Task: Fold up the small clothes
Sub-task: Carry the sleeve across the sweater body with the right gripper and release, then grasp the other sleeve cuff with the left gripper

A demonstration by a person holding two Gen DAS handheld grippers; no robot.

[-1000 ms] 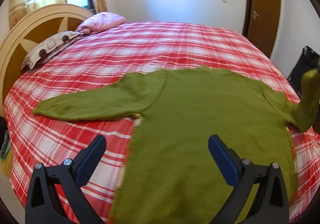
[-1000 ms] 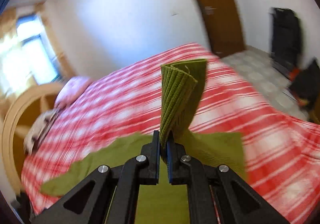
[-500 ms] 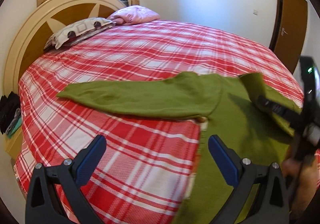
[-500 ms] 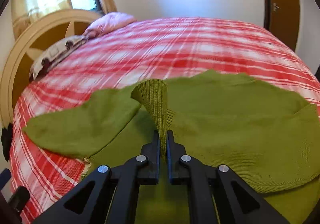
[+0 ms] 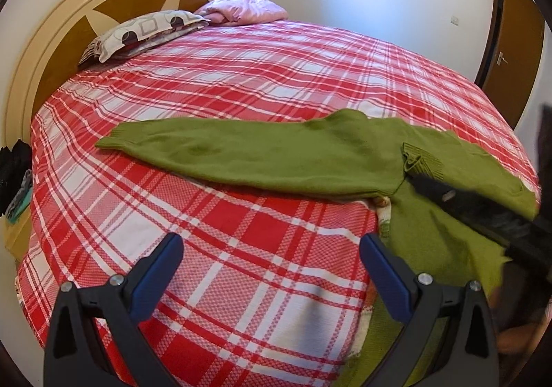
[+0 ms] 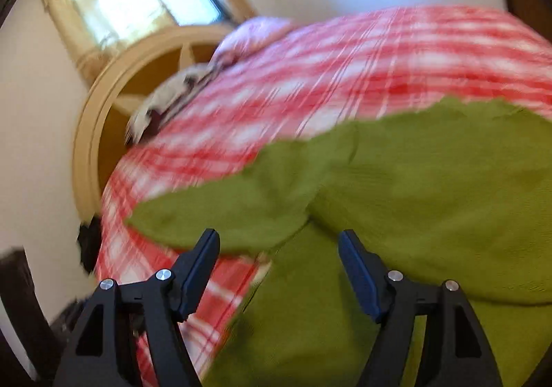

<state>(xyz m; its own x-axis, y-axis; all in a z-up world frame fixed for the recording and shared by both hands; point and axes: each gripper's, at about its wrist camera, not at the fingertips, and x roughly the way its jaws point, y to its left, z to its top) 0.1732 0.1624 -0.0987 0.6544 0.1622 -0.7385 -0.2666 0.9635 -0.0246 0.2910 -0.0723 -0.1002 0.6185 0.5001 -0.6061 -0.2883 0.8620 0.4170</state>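
A green knit sweater (image 5: 310,159) lies flat on the red plaid bed (image 5: 241,83). Its left sleeve (image 5: 207,149) stretches out to the left. Its right sleeve is folded across the chest, with the ribbed cuff (image 5: 422,162) lying on the body. My left gripper (image 5: 272,259) is open and empty above bare bedspread, left of the sweater's hem. My right gripper (image 6: 279,256) is open and empty just above the sweater (image 6: 414,214), near the left armpit; in the left wrist view it shows as a dark blurred shape (image 5: 483,211) by the cuff.
A patterned pillow (image 5: 145,31) and a pink pillow (image 5: 241,7) lie at the headboard (image 5: 51,42). A brown door (image 5: 510,42) stands at the right. Dark clothes (image 5: 13,162) hang beside the bed at the left.
My right gripper carried the right sleeve's cuff across the chest, laid it down and opened. My left gripper swung left, off the sweater's body and over bare bedspread.
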